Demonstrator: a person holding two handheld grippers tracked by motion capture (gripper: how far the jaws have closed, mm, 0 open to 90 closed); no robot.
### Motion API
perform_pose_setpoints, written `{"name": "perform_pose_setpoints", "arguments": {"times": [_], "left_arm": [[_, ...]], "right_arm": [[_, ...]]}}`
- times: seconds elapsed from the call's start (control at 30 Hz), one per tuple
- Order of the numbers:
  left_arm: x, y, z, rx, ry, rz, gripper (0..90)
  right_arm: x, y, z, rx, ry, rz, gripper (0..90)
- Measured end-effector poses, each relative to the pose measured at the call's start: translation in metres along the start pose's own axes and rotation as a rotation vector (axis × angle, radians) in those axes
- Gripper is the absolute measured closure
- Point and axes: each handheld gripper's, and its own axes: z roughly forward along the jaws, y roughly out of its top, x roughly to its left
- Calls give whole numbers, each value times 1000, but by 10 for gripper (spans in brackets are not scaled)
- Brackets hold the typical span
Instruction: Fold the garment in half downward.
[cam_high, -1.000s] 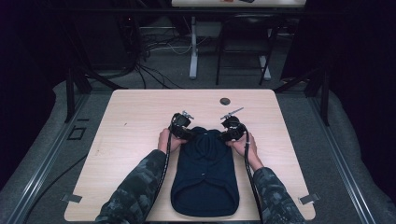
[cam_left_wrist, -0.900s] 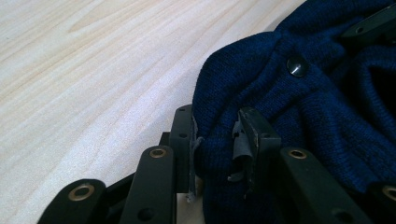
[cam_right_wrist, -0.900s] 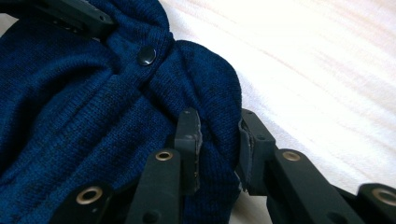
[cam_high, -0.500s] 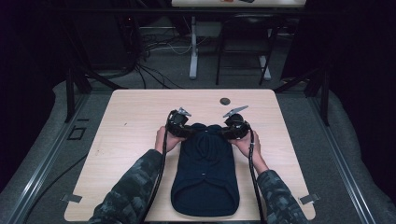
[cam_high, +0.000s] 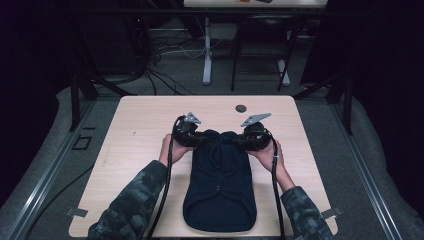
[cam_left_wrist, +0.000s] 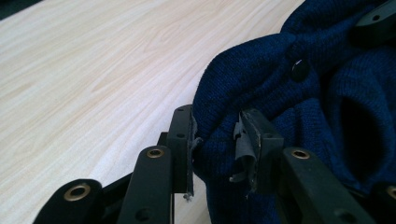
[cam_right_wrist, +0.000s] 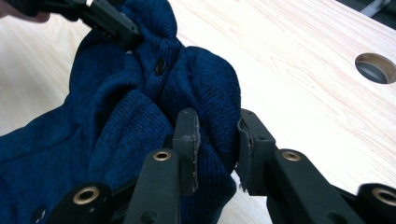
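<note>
High view: we see the counter bearing a navy knitted garment, soft and limp. Our left tool and right tool each pinch a fold at its far corners, beside small buttons.

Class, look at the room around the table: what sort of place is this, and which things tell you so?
Probably a lab or workshop set up for recording. A bare wooden table stands among dark curtains, loose cables trail over the floor, and metal rails run alongside.
</note>
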Motion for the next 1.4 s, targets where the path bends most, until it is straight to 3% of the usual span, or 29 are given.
{"name": "perform_pose_setpoints", "arguments": {"times": [0.3,0.43,0.67,1.0,1.13,1.23,1.33,1.37,1.4], "left_arm": [[-9,6,-14,-13,0,60,675],[-11,10,-18,-2,-25,63,674],[-10,13,-17,67,-116,45,635],[-16,18,-26,-10,-62,117,718],[-19,20,-28,-22,-53,140,718],[-24,23,-28,-17,-30,182,719],[-25,26,-30,-17,-21,204,718],[-25,26,-30,-21,-22,201,716],[-24,27,-31,-25,-25,196,716]], "right_arm": [[3,4,-15,14,24,-27,703],[3,6,-19,22,31,-27,711],[11,8,-28,-38,-26,-78,746],[5,7,-30,-38,-4,-45,723],[2,8,-32,32,42,-39,687],[0,10,-29,75,45,-34,688],[0,10,-30,72,33,-34,708],[2,10,-32,37,16,-43,726],[2,10,-32,37,16,-43,726]]}}
